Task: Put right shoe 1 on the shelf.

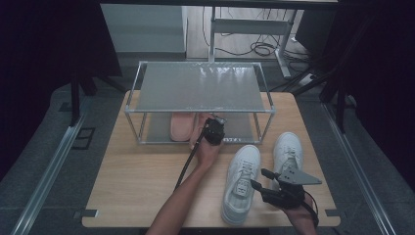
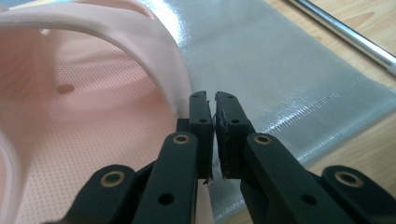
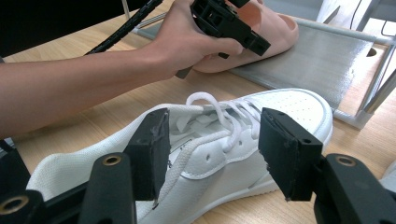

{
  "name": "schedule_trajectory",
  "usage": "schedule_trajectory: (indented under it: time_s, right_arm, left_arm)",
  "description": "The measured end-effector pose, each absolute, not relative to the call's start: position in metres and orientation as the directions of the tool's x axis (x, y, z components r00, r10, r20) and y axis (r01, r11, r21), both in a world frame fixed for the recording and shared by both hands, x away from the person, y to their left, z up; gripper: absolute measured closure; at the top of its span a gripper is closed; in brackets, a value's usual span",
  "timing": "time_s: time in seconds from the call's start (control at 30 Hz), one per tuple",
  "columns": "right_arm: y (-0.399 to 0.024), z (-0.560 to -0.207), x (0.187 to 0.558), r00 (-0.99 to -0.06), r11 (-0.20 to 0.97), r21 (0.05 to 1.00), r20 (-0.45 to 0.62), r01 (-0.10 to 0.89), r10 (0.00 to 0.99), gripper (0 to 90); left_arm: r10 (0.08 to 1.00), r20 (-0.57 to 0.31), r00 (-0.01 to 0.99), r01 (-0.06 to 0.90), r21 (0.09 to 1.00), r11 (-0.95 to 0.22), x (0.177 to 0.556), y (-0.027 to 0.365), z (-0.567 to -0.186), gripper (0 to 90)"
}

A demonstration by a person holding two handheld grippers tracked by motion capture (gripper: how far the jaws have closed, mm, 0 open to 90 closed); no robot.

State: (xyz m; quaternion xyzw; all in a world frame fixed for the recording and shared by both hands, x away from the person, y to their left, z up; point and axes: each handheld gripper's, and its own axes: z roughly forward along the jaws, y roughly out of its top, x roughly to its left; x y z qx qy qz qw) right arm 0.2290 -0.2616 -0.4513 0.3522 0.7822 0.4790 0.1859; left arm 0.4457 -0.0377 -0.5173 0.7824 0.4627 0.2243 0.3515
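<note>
Looking down from the high view, I saw no brand or writing I could read on anything. A two-level metal shoe rack [image 1: 200,88] stood at the far side of the desk [image 1: 142,171]; its lower shelf carried a pink slipper [image 1: 180,126], and its top shelf lay bare. My left gripper [image 1: 214,131] sat at the rack's front edge, just beside the slipper's near end. Two white sneakers rested on the desk: the nearer white sneaker [image 1: 241,183] lay just left of my right gripper [image 1: 264,187], and the second white sneaker [image 1: 287,152] lay beyond it.

From the left gripper view, my left fingers [image 2: 201,122] were all but closed, with only a thin slit between the pads. I could see nothing caught in that slit. The slipper's [image 2: 84,121] curved rim passed just left of the tips, over the ribbed grey shelf mat [image 2: 280,74].

From the right gripper view, my right fingers [image 3: 289,156] stood wide open and held nothing. The nearer white sneaker [image 3: 219,154] lay on its sole between and beyond them, laces up, clear of both pads. Farther off, my left hand [image 3: 187,42] rested against the slipper [image 3: 275,32] on the shelf.
</note>
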Motion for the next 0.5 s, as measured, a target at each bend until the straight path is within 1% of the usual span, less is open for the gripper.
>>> schedule_trajectory:
  time_s: [0.13, 0.17, 0.27, 0.37, 0.5]
  right_arm:
    - [-0.262, -0.451, 0.229, -0.681, 0.289, 0.882, 0.048, 0.373, 0.731, 44.5]
    - [-0.262, -0.451, 0.229, -0.681, 0.289, 0.882, 0.048, 0.373, 0.731, 44.5]
    - [-0.263, -0.451, 0.228, -0.68, 0.288, 0.883, 0.047, 0.37, 0.732, 44.5]
    - [-0.263, -0.45, 0.228, -0.68, 0.291, 0.882, 0.045, 0.371, 0.732, 44.5]
    - [-0.261, -0.45, 0.228, -0.683, 0.296, 0.881, 0.042, 0.369, 0.729, 44.5]
  left_arm:
    - [0.869, 0.007, 0.495, 0.553, 0.769, -0.321, 0.435, -0.035, -0.512, 85.2]
    - [0.864, 0.014, 0.503, 0.547, 0.769, -0.331, 0.431, -0.033, -0.51, 85.1]
    - [0.85, -0.021, 0.526, 0.542, 0.779, -0.316, 0.418, -0.025, -0.507, 85.4]
    - [0.844, -0.056, 0.534, 0.538, 0.792, -0.288, 0.405, -0.016, -0.505, 86.3]
    - [0.831, -0.067, 0.553, 0.532, 0.796, -0.289, 0.388, 0.001, -0.501, 86.9]
